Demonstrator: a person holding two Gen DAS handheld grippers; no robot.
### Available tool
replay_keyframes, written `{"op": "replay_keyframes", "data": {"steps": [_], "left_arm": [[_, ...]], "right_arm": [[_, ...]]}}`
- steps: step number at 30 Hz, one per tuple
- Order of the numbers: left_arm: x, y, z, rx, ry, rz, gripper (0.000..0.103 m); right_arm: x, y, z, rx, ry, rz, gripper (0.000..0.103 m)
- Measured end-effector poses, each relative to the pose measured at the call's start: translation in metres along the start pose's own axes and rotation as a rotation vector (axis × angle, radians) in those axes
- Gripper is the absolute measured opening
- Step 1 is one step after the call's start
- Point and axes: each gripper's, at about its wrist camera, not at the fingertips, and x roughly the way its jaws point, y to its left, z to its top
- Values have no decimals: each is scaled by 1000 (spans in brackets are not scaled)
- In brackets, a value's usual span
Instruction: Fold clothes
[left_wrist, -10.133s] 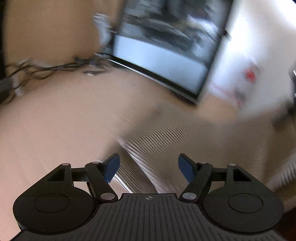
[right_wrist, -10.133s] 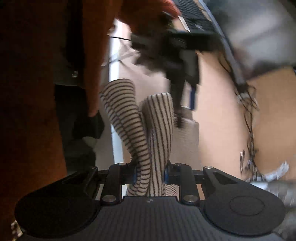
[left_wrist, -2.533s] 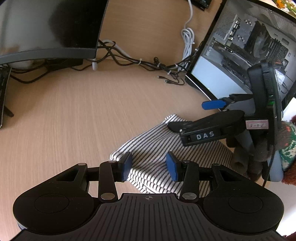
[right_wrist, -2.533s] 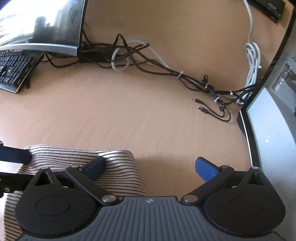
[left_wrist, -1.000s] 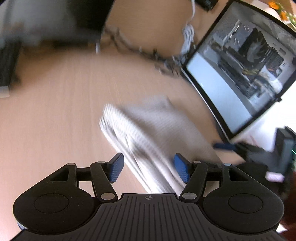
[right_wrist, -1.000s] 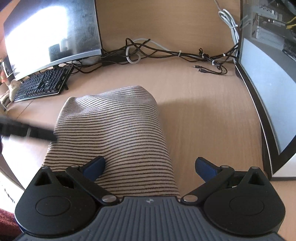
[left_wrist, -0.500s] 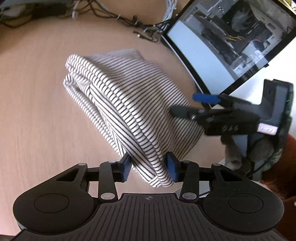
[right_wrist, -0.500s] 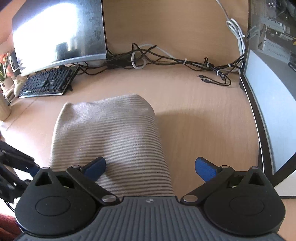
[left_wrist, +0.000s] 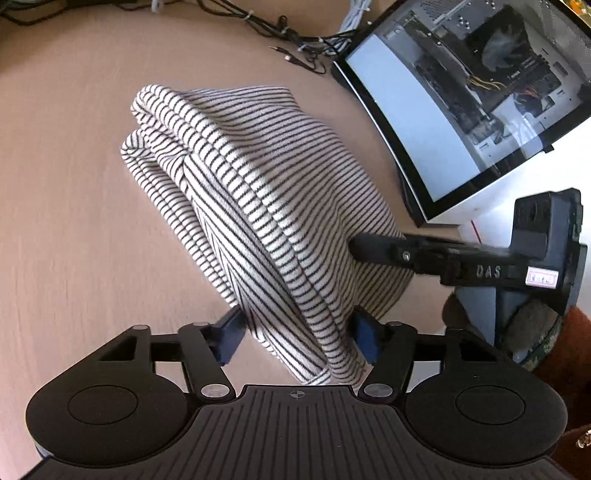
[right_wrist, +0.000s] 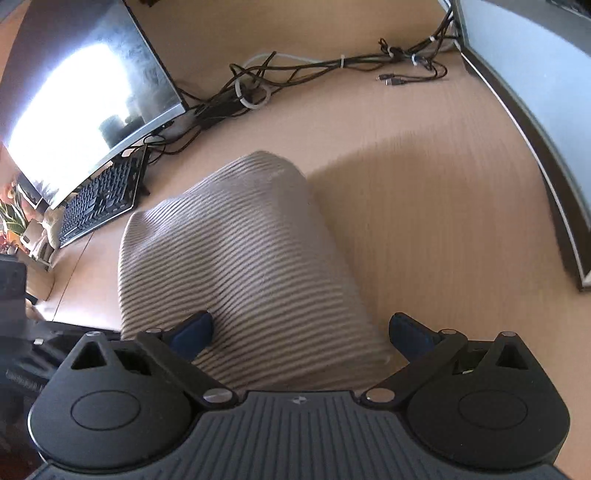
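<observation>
wood tabletop (left_wrist: 66, 206); left gripper (left_wrist: 295, 334) opening around folded striped garment (left_wrist: 258, 192), right gripper (right_wrist: 301, 328) wide open, holding nothing; release gently beside the garment's near edge.

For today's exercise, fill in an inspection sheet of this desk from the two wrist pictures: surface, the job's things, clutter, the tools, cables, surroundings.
Surface: light wooden desk, bare around the garment.
Job's things: one striped garment, folded into several layers, its far end on the desk.
Clutter: nothing seen loose beside the garment.
Tools: left tool straddles the garment's near end, jaws opening; right tool open wide, one finger on the cloth, the other clear of it.
Cables: dark bundle with a white loop along the back edge; loose plugs.
Surroundings: monitor and keyboard at one side, glass-sided computer case at the other.
</observation>
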Motion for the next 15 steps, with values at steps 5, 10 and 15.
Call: {"op": "replay_keyframes", "data": {"steps": [5,10,15], "left_arm": [[-5,11,20,88,-23,45,62],[-19,36,46,133,-33,75,63],[-30,52,62,75,-32,-58,77]], "right_arm": [[-2,35,-7,-71,9,-46,91],[-3,60,-3,-80,-10,-75,88],[-19,45,15,98,-123,-90,95]]}}
